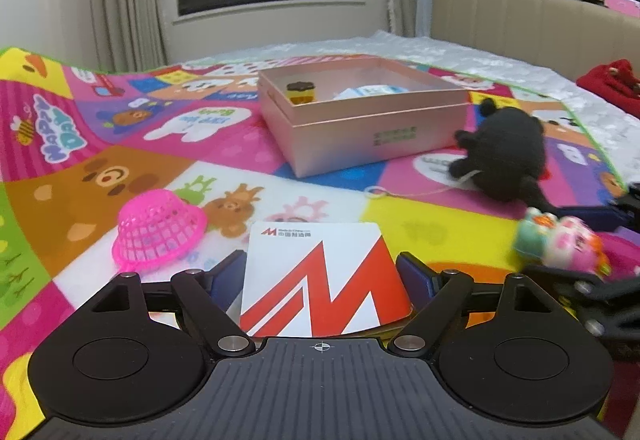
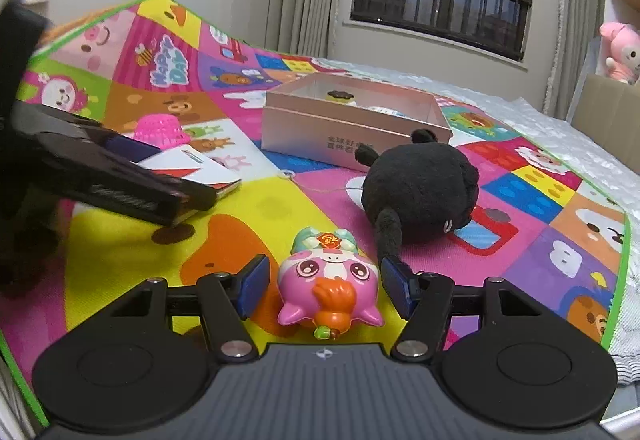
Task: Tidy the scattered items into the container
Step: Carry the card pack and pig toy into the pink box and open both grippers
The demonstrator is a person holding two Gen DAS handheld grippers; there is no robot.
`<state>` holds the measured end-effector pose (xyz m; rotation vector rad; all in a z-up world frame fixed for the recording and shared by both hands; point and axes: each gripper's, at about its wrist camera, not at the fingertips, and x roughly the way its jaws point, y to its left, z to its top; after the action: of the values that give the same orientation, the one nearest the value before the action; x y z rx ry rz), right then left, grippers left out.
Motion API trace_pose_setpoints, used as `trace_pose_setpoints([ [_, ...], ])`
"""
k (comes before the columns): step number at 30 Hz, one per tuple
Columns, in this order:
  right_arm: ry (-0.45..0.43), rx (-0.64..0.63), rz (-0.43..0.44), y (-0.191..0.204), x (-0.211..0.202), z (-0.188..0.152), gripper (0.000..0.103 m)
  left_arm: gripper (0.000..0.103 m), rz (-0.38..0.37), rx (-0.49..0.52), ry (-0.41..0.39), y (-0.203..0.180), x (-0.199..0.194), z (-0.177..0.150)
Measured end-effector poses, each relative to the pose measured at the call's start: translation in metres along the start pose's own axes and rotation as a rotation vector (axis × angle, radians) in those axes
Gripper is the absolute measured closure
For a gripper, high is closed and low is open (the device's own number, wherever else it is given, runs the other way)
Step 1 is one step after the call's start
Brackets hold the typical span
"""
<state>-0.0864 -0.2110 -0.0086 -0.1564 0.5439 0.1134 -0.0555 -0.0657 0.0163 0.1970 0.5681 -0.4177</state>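
On the play mat [image 1: 100,167], going left to right, a pink basket [image 1: 158,236] lies tipped over, light and springy, easiest to pinch at its rim. The left gripper [image 1: 320,272] has a stiff, slick card [image 1: 316,276] between its jaws, pads at both side edges; whether they press I cannot tell. Beyond stands the pink box [image 1: 360,127], open-topped and unobstructed. The soft black plush toy [image 2: 420,187] lies beside it. The right gripper [image 2: 324,284] stands open around a hard, rounded pig toy [image 2: 330,284], which may slip.
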Motion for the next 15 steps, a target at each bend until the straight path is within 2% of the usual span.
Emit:
trace_pose_setpoints([
  [1, 0.004, -0.006, 0.003, 0.001, -0.001, 0.0, 0.053, 0.018, -0.002, 0.005, -0.006, -0.002, -0.004, -0.001],
  [6, 0.029, -0.022, -0.012, 0.003, -0.004, 0.004, 0.054, 0.018, 0.006, 0.027, -0.032, -0.008, -0.021, -0.004],
  [15, 0.001, 0.091, 0.009, -0.027, -0.033, 0.026, 0.055, 0.019, 0.01, 0.031, -0.129, -0.016, -0.05, 0.013],
])
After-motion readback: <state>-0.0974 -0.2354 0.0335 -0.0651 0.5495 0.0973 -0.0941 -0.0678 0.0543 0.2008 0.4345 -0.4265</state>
